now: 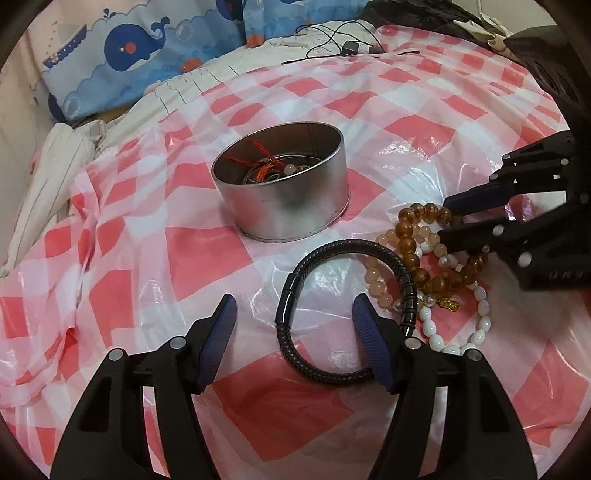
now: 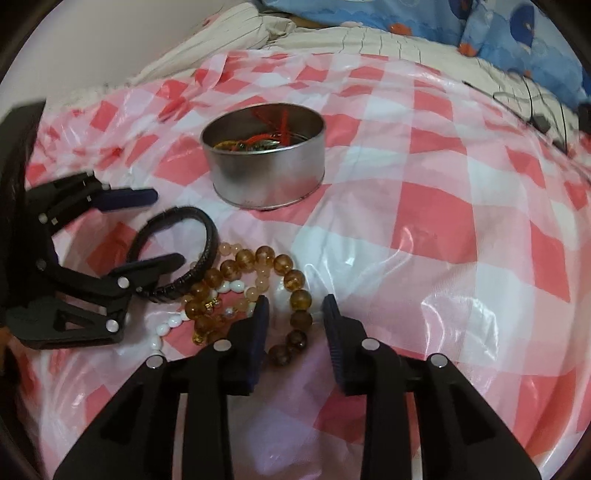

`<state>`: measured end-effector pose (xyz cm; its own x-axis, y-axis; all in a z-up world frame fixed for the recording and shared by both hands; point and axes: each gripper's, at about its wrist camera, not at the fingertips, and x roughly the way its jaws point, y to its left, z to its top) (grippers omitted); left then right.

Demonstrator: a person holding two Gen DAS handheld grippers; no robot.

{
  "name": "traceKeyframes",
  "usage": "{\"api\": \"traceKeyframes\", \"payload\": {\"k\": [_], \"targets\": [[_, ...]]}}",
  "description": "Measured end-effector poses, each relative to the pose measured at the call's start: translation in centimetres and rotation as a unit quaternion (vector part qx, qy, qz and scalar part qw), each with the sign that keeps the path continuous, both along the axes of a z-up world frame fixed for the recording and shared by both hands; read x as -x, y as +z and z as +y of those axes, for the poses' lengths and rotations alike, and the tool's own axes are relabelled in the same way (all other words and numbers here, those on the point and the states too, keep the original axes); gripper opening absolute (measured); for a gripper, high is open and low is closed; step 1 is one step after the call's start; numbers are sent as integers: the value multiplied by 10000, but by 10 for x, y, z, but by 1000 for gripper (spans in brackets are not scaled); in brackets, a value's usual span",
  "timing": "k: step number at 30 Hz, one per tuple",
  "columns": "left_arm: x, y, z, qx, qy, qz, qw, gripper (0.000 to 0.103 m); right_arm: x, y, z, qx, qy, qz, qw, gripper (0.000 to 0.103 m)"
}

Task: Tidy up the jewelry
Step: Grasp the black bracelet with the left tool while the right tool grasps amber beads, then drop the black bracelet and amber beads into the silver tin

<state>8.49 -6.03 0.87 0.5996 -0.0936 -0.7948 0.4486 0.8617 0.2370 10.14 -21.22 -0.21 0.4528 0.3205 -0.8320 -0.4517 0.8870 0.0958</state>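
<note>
A round metal tin (image 1: 288, 206) (image 2: 266, 177) stands on the red-and-white checked plastic cloth (image 1: 192, 243), with red cord and beads inside. Before it lie a black braided bracelet (image 1: 291, 332) (image 2: 210, 240), an amber bead bracelet (image 1: 408, 243) (image 2: 291, 282), a pale pink bead string (image 1: 373, 280) and a white bead string (image 1: 480, 325). My left gripper (image 1: 295, 308) (image 2: 167, 228) is open, its pads either side of the black bracelet's left arc without touching it. My right gripper (image 2: 296, 302) (image 1: 446, 218) is narrowly open around amber beads, with gaps showing on both sides.
A whale-print pillow (image 1: 129, 48) and striped bedding (image 2: 229, 33) lie beyond the cloth. A black cable with a small plug (image 1: 349, 46) rests at the far edge. The crinkled cloth spreads wide to the right of the tin (image 2: 461, 221).
</note>
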Motion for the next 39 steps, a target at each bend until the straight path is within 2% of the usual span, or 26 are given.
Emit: {"api": "traceKeyframes", "payload": {"k": [1, 2, 3, 5, 6, 8, 12, 14, 18, 27, 39], "targets": [[0, 0, 0, 39, 4, 33, 10000, 58, -2, 0, -3, -158, -22, 71, 9998, 24], [0, 0, 1, 223, -61, 192, 9995, 39, -3, 1, -7, -342, -57, 165, 9993, 12], [-1, 0, 1, 336, -51, 279, 9990, 23, -5, 2, -12, -557, -101, 246, 9981, 12], [-1, 4, 4, 598, -82, 422, 9973, 9, -9, 7, -28, -1296, -194, 441, 9904, 12], [-1, 7, 8, 792, -96, 494, 9956, 9, -10, 10, -33, -1547, -217, 483, 9865, 12], [-1, 13, 13, 1006, -84, 497, 9936, 8, -14, 15, -48, -2273, -241, 644, 9714, 12], [-1, 22, 20, 1418, -68, 510, 9886, 9, -17, 19, -67, -3264, -218, 834, 9413, 12], [0, 27, 23, 1584, -75, 513, 9860, 9, -16, 24, -69, -3604, -132, 833, 9290, 12], [2, 36, 27, 1732, -77, 443, 9839, 9, -14, 35, -67, -3993, -9, 702, 9141, 12], [-9, 62, 44, 1829, 197, 101, 9829, 9, -23, 65, -72, -4461, 81, 237, 8946, 12], [-47, 74, 47, 1911, 360, 31, 9809, 9, -62, 95, -62, -4438, 180, 6, 8960, 12]]}}
